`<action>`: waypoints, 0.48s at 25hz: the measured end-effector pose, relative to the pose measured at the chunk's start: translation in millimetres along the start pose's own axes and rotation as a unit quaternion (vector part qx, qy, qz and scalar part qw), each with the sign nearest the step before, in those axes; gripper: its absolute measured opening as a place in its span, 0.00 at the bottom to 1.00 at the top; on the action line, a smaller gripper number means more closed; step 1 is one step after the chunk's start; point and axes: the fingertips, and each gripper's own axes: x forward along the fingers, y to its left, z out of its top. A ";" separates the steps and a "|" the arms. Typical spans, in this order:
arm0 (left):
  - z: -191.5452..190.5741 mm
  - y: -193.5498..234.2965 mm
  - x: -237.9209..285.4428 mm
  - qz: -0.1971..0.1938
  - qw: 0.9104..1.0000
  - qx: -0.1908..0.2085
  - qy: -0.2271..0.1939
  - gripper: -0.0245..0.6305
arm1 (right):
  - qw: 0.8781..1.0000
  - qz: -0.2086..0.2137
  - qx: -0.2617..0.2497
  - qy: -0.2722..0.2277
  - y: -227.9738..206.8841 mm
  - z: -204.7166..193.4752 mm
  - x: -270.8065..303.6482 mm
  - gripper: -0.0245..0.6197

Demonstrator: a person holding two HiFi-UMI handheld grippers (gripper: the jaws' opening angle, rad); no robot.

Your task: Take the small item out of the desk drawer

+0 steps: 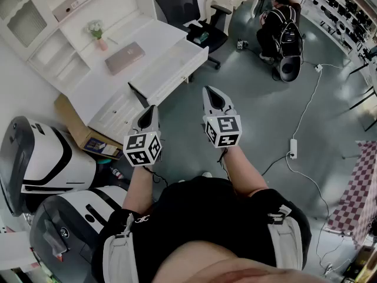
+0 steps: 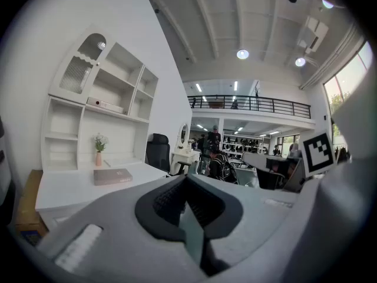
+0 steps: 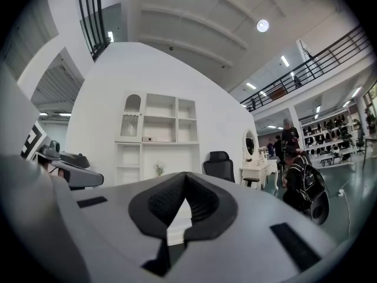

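The white desk (image 1: 147, 46) with its shelf unit stands at the upper left of the head view. Its long drawer front (image 1: 171, 69) faces me, and I cannot tell what is inside. No small item shows in any view. My left gripper (image 1: 150, 108) and right gripper (image 1: 211, 91) hang side by side in the air in front of the desk, apart from it. Both point at the desk. In the left gripper view the left gripper (image 2: 187, 179) has its jaws together with nothing between them. The right gripper (image 3: 186, 175) is likewise shut and empty.
A pinkish-brown book (image 1: 124, 58) and a small flower vase (image 1: 98, 35) sit on the desk top. A black office chair (image 1: 191, 7) stands at the desk's right end. A cardboard box (image 1: 73, 125) and white machines (image 1: 41, 158) crowd the left. A crouching person (image 1: 283, 28) and floor cables (image 1: 293, 148) lie to the right.
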 end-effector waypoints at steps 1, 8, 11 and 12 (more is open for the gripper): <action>0.1 -2.3 0.3 0.000 1.000 0.000 0.000 0.06 | 1.000 -0.001 0.000 0.000 -1.8 0.2 -1.4 0.03; -0.3 -11.1 6.6 -0.001 1.000 0.004 0.003 0.06 | 1.000 0.000 0.006 0.002 -11.1 -2.9 -3.1 0.03; 0.5 -14.9 10.5 0.000 1.000 0.006 0.004 0.06 | 1.000 -0.001 0.007 -0.001 -16.7 -2.0 -3.0 0.03; 1.1 -16.7 11.9 0.001 1.000 0.007 0.004 0.06 | 1.000 -0.001 0.009 -0.004 -19.1 -0.9 -3.3 0.03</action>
